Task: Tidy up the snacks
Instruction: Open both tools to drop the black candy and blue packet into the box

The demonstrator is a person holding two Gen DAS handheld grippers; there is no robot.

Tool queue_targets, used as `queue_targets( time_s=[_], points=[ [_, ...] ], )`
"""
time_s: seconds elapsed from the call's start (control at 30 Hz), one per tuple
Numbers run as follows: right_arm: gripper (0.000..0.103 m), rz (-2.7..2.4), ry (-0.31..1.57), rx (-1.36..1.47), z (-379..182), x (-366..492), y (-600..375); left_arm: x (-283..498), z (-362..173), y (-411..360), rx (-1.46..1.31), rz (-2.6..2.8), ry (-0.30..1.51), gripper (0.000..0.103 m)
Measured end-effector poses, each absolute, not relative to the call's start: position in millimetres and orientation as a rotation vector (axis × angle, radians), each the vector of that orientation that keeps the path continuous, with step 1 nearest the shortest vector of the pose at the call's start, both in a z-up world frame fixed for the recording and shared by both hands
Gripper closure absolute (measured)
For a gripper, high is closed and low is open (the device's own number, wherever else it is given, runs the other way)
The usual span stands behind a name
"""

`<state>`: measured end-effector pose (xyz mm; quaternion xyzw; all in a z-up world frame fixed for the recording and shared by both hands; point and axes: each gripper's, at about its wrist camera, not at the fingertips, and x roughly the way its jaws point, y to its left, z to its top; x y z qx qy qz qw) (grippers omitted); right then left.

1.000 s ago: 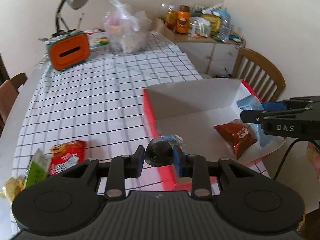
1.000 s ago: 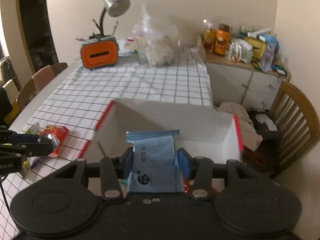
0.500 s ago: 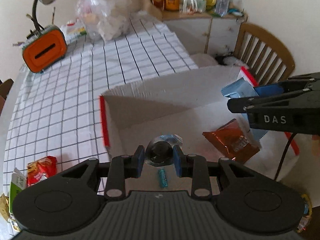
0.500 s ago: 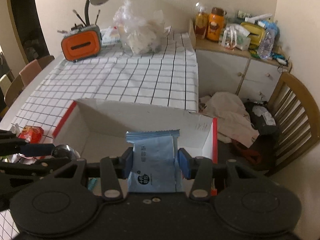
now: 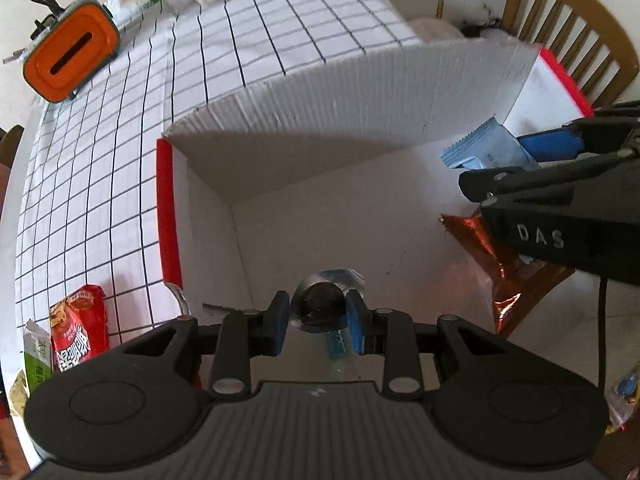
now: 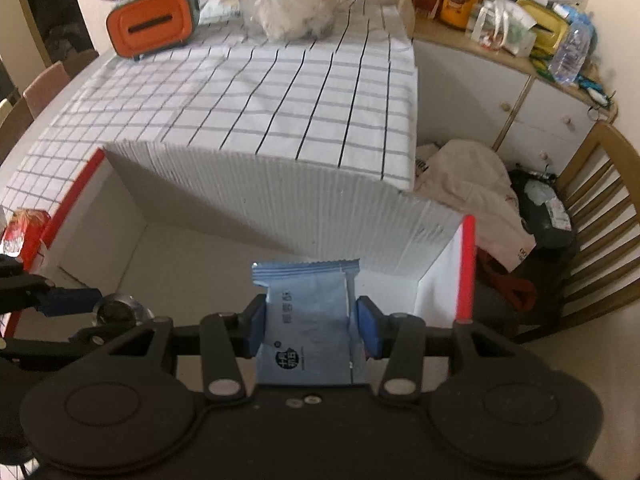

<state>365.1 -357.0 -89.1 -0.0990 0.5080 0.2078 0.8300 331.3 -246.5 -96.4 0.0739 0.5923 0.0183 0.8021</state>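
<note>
A white cardboard box [image 5: 320, 92] with red edges lies open on the checked tablecloth, also in the right wrist view [image 6: 280, 208]. My left gripper [image 5: 318, 318] is shut on a small round dark snack in clear wrap [image 5: 320, 306], held over the box's inside. My right gripper [image 6: 312, 326] is shut on a light blue snack packet [image 6: 310, 320], held over the box's right part; the packet also shows in the left wrist view [image 5: 484, 148]. A brown foil packet [image 5: 504, 272] and a small teal packet [image 5: 336, 344] lie in the box.
A red snack pack [image 5: 80, 332] and a green one [image 5: 36, 356] lie on the cloth left of the box. An orange tissue holder [image 6: 154, 24] and a plastic bag [image 6: 296, 4] stand at the far end. A wooden chair [image 6: 592, 216] and a cluttered cabinet [image 6: 520, 40] are on the right.
Both grippers have moved forward and down over the box, each still holding its snack. The box inside now fills both views.
</note>
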Motion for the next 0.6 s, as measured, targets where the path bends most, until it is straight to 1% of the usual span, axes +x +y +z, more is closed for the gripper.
queue_targets(
  time_s=[0.2,0.43,0.47,0.5,0.6],
  points=[
    [0.056,0.460,1.102,-0.251,-99.4,365.7,-351.8,338.8,-106.7,-247.1,0.179,0.048,1.339,0.073],
    [0.056,0.459,1.116,-0.252,-104.9,366.3,-353.2,340.9,-113.7,-248.6,0.183,0.040,1.364,0.072],
    [0.056,0.460,1.116,-0.252,-104.7,365.5,-353.2,341.2,-113.4,-247.9,0.180,0.038,1.364,0.071],
    [0.056,0.458,1.117,-0.252,-104.4,365.0,-353.1,341.2,-113.4,-247.4,0.174,0.034,1.365,0.067],
    [0.056,0.460,1.115,-0.244,-102.5,363.4,-354.8,339.0,-108.8,-243.8,0.149,0.019,1.346,0.060]
  ],
)
